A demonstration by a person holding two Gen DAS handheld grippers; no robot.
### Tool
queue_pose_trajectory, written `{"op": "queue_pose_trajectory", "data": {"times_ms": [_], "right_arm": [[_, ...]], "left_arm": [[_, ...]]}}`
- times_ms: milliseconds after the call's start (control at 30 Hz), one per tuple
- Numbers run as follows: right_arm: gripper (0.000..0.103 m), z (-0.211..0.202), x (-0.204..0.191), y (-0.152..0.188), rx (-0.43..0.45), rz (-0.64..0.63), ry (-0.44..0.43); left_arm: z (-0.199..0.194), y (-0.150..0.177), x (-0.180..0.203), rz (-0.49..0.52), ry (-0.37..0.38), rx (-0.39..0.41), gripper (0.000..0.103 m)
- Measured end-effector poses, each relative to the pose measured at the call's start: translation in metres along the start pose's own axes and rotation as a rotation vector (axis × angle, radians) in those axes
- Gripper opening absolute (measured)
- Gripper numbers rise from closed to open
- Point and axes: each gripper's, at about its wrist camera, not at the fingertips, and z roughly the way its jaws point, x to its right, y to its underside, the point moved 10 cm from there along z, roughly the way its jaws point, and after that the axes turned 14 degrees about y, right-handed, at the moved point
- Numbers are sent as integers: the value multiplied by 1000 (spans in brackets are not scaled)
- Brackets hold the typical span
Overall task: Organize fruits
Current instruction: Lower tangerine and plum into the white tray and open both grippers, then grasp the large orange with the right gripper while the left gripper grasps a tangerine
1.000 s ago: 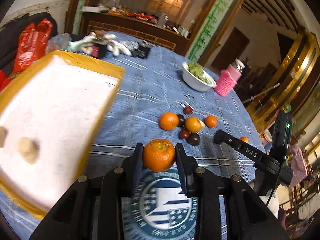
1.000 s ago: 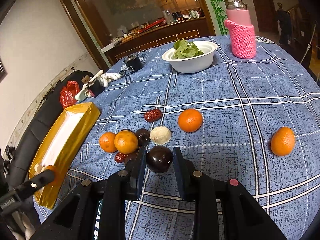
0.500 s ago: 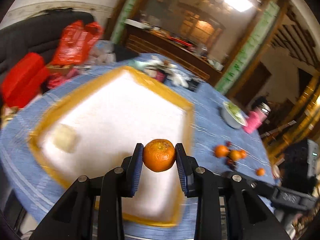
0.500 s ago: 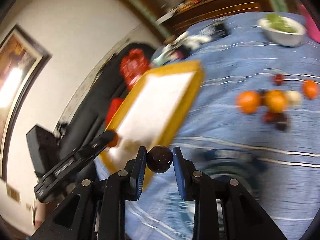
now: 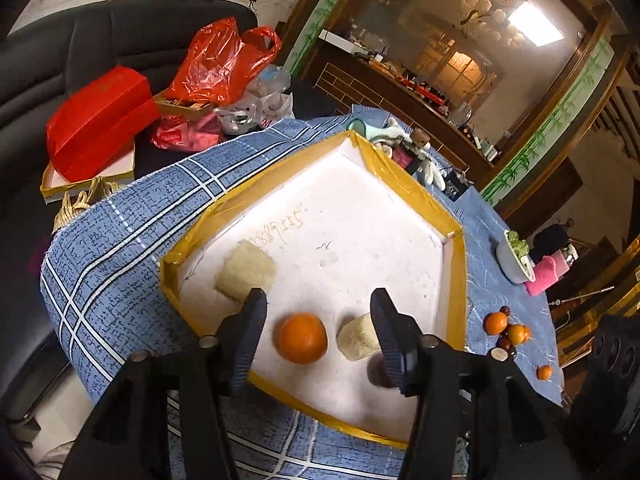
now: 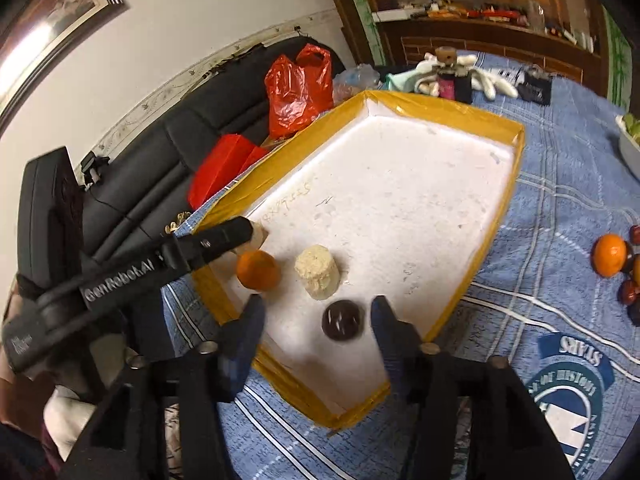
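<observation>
A white foam tray with yellow taped rim [image 5: 400, 172] [image 6: 440, 104] lies on the blue checked tablecloth. In it lie an orange [image 5: 302, 337] [image 6: 258, 270], a dark plum [image 6: 343, 319] [image 5: 378, 370], and two pale cream chunks [image 5: 246, 272] [image 5: 358, 338] [image 6: 318, 272]. My left gripper [image 5: 318, 320] is open above the orange. My right gripper [image 6: 316, 322] is open with the plum between its jaws, lying on the tray. Several more oranges and dark fruits [image 5: 506, 330] [image 6: 610, 256] sit on the cloth to the right.
A white bowl of greens [image 5: 514, 258] and a pink bottle [image 5: 546, 276] stand far right. Gloves and small boxes [image 6: 460, 76] lie beyond the tray. Red bags [image 5: 216, 60] and a red box [image 5: 96, 120] sit on the black sofa past the table edge.
Both grippers opened over the tray. The orange left my left gripper and the plum left my right gripper; both now lie in the tray.
</observation>
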Motion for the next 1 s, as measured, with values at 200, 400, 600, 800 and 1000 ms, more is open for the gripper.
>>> {"op": "queue_pose_trajectory", "data": {"times_ms": [200,400,600,800,1000], "right_arm": [[62,-26,33,9,34,78,-11],[63,-64,99,39,86,203,38],[64,-101,219,81,86,353,225],[66,-137,343,101,98,495,468],[71,-137,442,81,111,602,635]], "left_arm": [[-8,0,25,39,42,-1,67],[4,18,76,166,101,-66,75],[28,48,120,264,146,-162,75],[49,78,153,330,157,-240,75],[60,98,173,383,147,-285,75]]}}
